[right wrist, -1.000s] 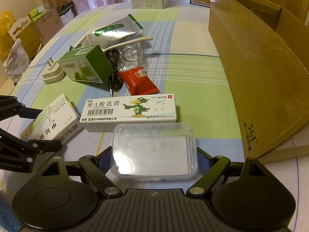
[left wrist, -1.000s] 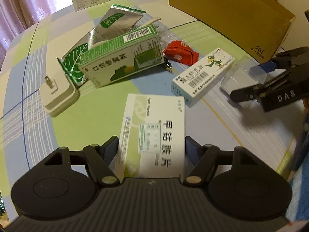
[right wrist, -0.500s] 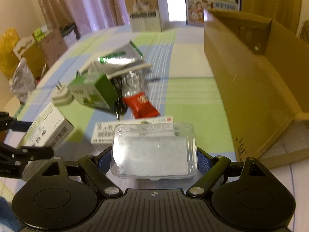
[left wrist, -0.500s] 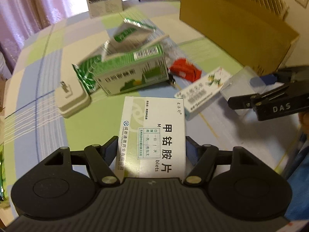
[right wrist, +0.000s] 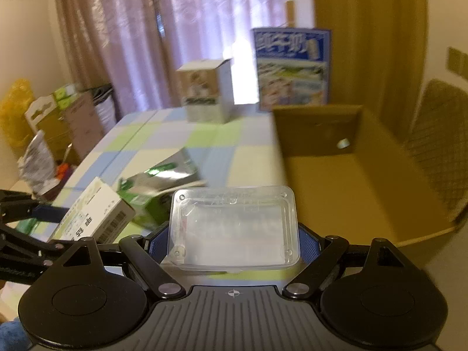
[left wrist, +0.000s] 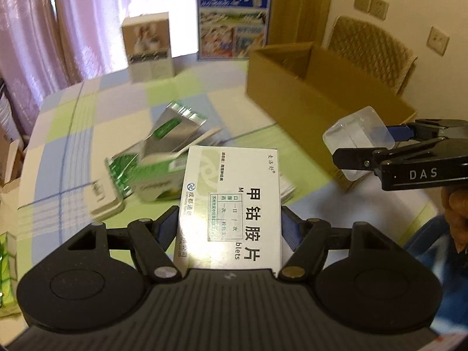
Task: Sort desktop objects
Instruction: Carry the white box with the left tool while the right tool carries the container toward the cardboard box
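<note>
- Medicine box (left wrist: 234, 204), white with green and black print, is sitting clamped between the blue pads of the left tool (left wrist: 231, 228), lifted clear of the worktop (left wrist: 122, 111)
- From the right wrist view the same box (right wrist: 93, 219) is showing at the left, with the left tool (right wrist: 38, 228) gripping it from the side
- Clear plastic case (right wrist: 234, 228) is being held flat across the right tool (right wrist: 234, 239), whose blue pads are pressing on its two short ends
- In the left wrist view that case (left wrist: 359, 137) is hanging above the worktop, just beside the near corner of the cardboard box (left wrist: 321, 93), with the right tool (left wrist: 368, 149) reaching in from the right edge
- Part of a hand (left wrist: 456, 213) is showing behind the right tool
- Cardboard box is standing open along the right edge of the worktop, and nothing sorted is showing inside it (right wrist: 351, 181)
- Green carton (left wrist: 155, 175), a silver foil pouch (left wrist: 172, 131) and a white charger plug (left wrist: 102, 199) are lying in a blurred heap near the middle of the checked worktop
- Small white carton (left wrist: 149, 49) and a blue printed carton (left wrist: 234, 20) are standing upright at the far edge, before pink curtains (left wrist: 73, 14)
</note>
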A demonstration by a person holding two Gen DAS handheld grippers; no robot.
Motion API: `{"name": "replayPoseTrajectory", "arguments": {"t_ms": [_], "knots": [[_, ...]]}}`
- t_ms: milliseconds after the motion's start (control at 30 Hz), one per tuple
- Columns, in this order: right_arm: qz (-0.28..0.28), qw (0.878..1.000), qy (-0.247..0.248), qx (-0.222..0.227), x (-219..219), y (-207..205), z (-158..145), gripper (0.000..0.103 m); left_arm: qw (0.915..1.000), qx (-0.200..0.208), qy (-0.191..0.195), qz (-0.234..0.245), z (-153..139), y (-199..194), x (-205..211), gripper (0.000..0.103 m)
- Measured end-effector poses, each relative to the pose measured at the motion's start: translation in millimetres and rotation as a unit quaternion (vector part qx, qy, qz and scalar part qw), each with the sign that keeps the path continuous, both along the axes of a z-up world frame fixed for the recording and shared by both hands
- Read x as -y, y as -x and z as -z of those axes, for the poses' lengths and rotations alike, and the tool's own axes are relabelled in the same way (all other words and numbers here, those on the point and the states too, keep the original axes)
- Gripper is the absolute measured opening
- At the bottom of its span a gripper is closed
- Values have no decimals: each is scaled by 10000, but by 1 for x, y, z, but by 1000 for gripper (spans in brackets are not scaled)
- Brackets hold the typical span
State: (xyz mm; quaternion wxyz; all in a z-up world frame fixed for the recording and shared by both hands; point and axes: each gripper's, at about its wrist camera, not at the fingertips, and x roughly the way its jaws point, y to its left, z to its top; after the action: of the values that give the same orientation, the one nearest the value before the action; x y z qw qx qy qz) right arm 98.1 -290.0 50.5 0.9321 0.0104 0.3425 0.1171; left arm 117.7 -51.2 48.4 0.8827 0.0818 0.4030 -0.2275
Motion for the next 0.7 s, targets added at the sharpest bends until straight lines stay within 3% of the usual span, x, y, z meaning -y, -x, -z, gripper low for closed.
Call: {"name": "replayPoseTrajectory", "arguments": {"t_ms": [400, 700], "knots": [[798, 9962, 353, 21, 120, -20, -17, 83, 9975, 7, 562, 418, -18, -17, 114, 68], [875, 9958, 266, -54, 160, -41, -5, 83, 9965, -40, 632, 542, -15, -43, 187, 68]]}}
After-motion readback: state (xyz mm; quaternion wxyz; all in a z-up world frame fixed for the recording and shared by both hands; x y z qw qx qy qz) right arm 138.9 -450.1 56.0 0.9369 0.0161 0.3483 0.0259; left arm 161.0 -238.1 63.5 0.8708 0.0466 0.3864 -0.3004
